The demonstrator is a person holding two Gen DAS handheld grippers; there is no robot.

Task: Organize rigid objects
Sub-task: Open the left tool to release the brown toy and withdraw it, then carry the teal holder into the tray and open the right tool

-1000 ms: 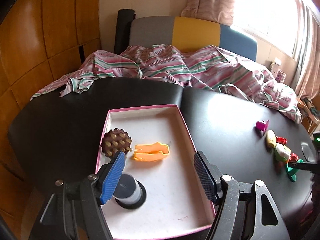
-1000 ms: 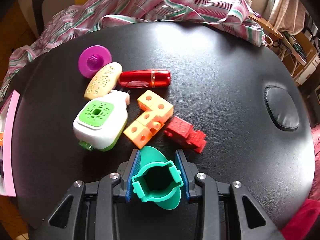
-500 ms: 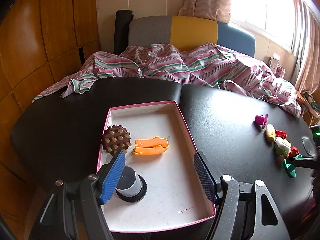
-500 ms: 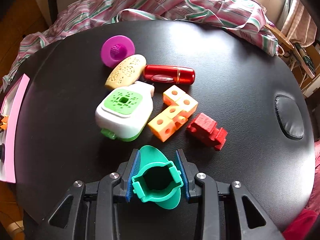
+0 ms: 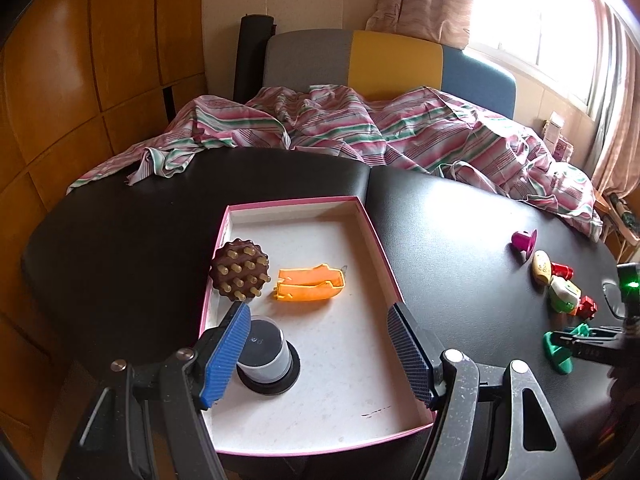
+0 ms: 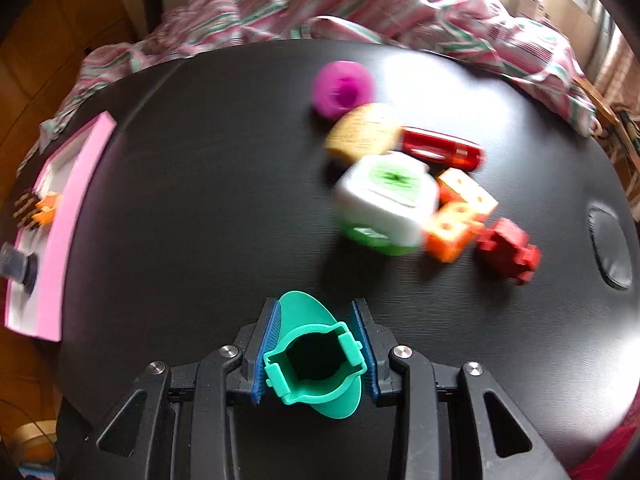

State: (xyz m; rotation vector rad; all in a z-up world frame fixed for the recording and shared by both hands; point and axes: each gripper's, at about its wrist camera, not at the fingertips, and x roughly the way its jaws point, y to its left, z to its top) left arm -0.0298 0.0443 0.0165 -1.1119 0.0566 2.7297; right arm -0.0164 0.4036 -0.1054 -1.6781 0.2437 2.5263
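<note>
Both wrist views look down, sharing the black table (image 5: 460, 240)

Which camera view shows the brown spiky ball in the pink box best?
The left wrist view. There the brown spiky ball sits sharp and whole against the left wall of the pink box. The right wrist view shows only a blurred sliver of it behind the box edge.

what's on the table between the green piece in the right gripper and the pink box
Nothing: in the right wrist view, only bare black table lies between the green piece in the right gripper and the pink box.
</note>
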